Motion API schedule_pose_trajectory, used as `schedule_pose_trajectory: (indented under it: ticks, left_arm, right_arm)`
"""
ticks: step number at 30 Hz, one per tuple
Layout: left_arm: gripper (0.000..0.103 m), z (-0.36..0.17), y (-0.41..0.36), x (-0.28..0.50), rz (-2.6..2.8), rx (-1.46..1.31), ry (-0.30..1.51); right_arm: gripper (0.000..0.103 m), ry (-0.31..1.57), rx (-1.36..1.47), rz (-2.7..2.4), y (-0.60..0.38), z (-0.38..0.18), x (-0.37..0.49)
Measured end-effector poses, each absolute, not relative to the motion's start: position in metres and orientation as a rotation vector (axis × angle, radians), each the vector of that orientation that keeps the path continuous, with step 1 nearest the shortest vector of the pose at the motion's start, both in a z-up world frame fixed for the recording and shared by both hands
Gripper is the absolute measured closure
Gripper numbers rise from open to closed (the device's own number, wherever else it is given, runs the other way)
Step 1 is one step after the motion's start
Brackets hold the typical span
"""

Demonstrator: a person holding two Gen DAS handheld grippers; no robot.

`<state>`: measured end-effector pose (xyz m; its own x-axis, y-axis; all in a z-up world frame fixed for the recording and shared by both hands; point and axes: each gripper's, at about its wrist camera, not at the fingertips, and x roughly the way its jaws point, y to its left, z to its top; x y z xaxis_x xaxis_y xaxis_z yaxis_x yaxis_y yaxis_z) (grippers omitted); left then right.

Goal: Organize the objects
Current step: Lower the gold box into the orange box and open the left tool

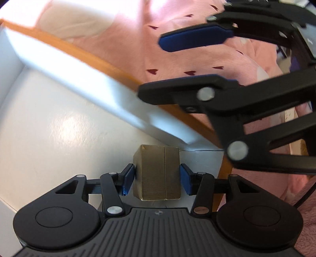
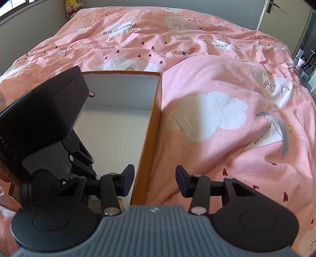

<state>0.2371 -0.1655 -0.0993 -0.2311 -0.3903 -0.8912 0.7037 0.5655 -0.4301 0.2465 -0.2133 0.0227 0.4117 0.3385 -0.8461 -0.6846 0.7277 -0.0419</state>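
Observation:
My left gripper (image 1: 157,179) is shut on a brass-coloured block (image 1: 157,174), made of two pieces side by side, and holds it inside an open box (image 1: 49,122) with a white inside and orange rim, near its corner. My right gripper (image 2: 155,178) is open and empty. It hovers over the box's right wall (image 2: 150,126), one finger on each side. It also shows in the left wrist view (image 1: 177,65), above the box rim. The left gripper body (image 2: 49,122) fills the left of the right wrist view. Only a corner of the block (image 2: 94,203) shows there.
The box lies on a bed with a pink duvet (image 2: 217,98) printed with clouds and paper cranes. Soft toys (image 2: 74,6) sit at the far corner by the wall. A door (image 2: 266,13) and cluttered items (image 2: 304,59) stand at the right.

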Motion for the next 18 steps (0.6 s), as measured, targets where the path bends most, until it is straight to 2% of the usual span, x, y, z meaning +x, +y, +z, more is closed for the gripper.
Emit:
schedule_pose_trajectory:
  ticks: [5,12,18]
  left_arm:
    - [0.047,-0.104,-0.156,0.229,-1.07,0.256,1.443]
    - [0.047,-0.105,-0.16,0.207,-1.201,0.365,1.315]
    - [0.048,-0.111,-0.151,0.208,-1.242,0.286,1.352]
  right_arm:
    - [0.055,0.951,-0.431,0.672,-0.21,0.022,0.244]
    - [0.053,0.965,-0.451,0.668,-0.211,0.023,0.241]
    - [0.053,0.979,-0.468,0.668,-0.209,0.021,0.239]
